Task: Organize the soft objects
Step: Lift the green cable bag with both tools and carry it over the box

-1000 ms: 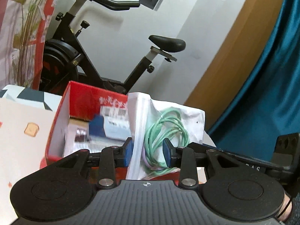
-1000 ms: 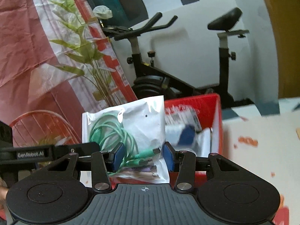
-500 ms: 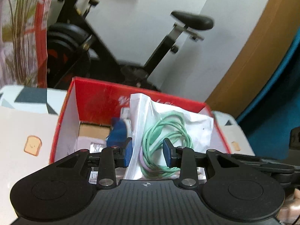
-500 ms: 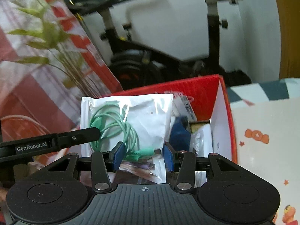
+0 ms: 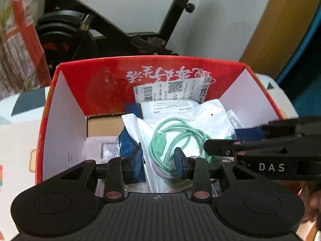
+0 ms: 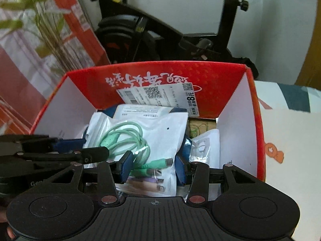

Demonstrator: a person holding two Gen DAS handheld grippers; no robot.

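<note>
A clear plastic bag [image 5: 202,120] with a coiled green cable [image 5: 176,138] inside is held over the open red box [image 5: 96,84], both tools pointing steeply down into it. The bag's lower edge is pinched between the blue pads of the left gripper [image 5: 158,161], and the same bag [image 6: 160,128] is pinched by the right gripper [image 6: 153,168], whose pads press on it at the green and purple plugs [image 6: 158,164]. In the left view the right tool's black finger is seen reaching in from 3 o'clock; in the right view the left tool enters from 9 o'clock. Inside the box, other packets lie under the bag: a blue one [image 5: 128,140] at 9 o'clock of the bag, and a white label with a barcode [image 5: 172,90] leaning on the far wall at 12 o'clock. An exercise bike [image 5: 84,32] is seen beyond the box.
</note>
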